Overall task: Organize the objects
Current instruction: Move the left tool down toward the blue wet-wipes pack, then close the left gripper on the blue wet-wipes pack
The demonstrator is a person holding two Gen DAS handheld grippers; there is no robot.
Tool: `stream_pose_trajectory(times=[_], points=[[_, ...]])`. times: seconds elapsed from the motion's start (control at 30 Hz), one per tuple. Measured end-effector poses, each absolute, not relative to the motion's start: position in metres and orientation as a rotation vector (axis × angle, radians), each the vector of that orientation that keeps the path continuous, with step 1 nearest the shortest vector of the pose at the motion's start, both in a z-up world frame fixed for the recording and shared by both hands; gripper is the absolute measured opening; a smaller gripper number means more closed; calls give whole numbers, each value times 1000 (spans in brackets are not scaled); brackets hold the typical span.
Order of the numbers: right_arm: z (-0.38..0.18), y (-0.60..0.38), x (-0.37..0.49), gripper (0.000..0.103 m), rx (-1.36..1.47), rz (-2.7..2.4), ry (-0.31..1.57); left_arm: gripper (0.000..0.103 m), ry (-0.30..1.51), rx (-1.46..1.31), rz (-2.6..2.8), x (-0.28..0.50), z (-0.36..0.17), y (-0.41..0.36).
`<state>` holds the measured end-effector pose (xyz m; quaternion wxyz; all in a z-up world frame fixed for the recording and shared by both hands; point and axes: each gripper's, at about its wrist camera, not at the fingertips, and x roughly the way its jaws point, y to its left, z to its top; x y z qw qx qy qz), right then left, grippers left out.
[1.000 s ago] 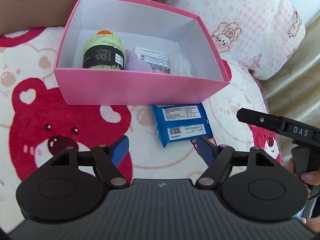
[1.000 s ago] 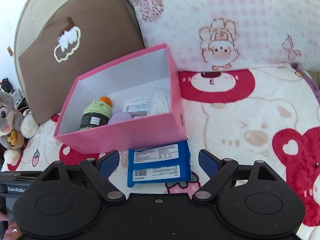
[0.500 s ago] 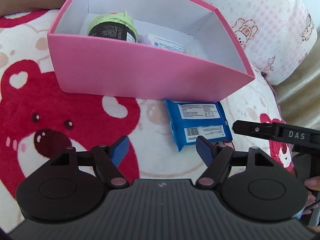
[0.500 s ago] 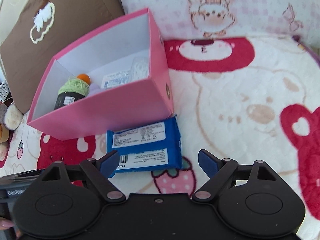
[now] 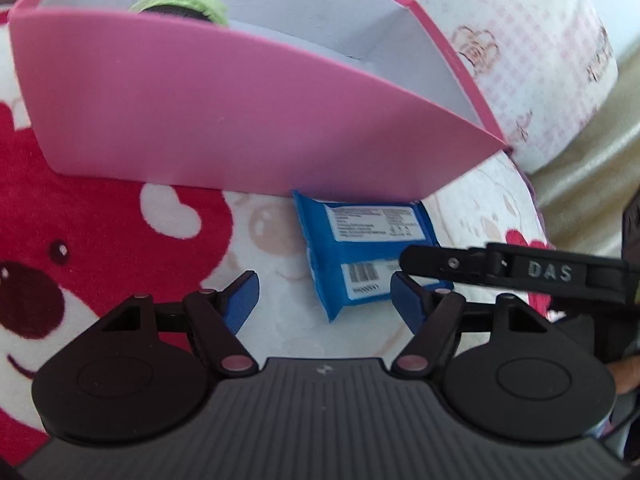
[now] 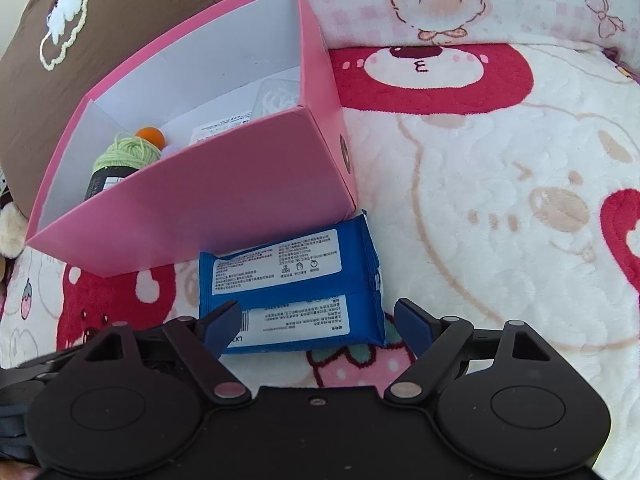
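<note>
Flat blue plastic wipes packet (image 6: 294, 292), rectangular, glossy, crimped at its ends, with two white printed labels and a barcode facing up. I see it lying on the blanket just in front of the box's near wall, at the box's right-hand corner.

My right gripper (image 6: 316, 320), black with dark blue ribbed pads, stands wide apart over the packet's near edge; the left pad overlaps the packet's lower left corner in the picture, the right pad sits just beside its right end. I cannot see either pad pressing on it.

My left gripper (image 5: 322, 294) is also open, its jaws having just been closing a little; the packet's barcode end lies between the two blue pads without visible contact. A black bar of the right gripper crosses the packet's right side in the left wrist view.

Pink cardboard box (image 6: 224, 200), open-topped, smooth, white inside. It holds a ball of light green yarn (image 6: 126, 154) with a black paper band, a small orange ball (image 6: 149, 136), a white printed packet (image 6: 222, 126) and a clear wrapped item (image 6: 278, 96) by the right wall.

Plush fleece blanket (image 6: 500, 208), cream with red bear and strawberry shapes. Behind: a pink-checked pillow (image 6: 500, 0) and a brown cushion (image 6: 120, 20) with a white embroidered outline.
</note>
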<state>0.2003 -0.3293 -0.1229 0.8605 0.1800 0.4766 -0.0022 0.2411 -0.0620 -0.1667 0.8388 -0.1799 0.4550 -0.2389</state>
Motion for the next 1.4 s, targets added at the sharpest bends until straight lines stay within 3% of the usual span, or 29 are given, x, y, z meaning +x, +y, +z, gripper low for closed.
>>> stream_pose_trajectory(times=[0.37, 0.53, 0.63, 0.67, 0.97, 1.27, 1.4], points=[[-137, -342, 204, 85, 480, -54, 1004, 51, 912, -373, -503, 244, -177, -63], [-136, -338, 205, 69, 433, -65, 983, 43, 907, -400, -548, 245, -180, -63], [-136, -335, 206, 56, 422, -41, 989, 29, 910, -387, -568, 245, -181, -67], [-136, -332, 207, 56, 407, -34, 1000, 24, 913, -382, -577, 245, -181, -68], [-135, -324, 206, 55, 351, -1, 1025, 16, 943, -359, -557, 246, -174, -70], [-136, -312, 201, 54, 356, 97, 1073, 17, 1029, -350, -498, 237, -162, -58], [-140, -303, 197, 48, 433, 202, 1116, 17, 1094, -406, -439, 223, -153, -30]])
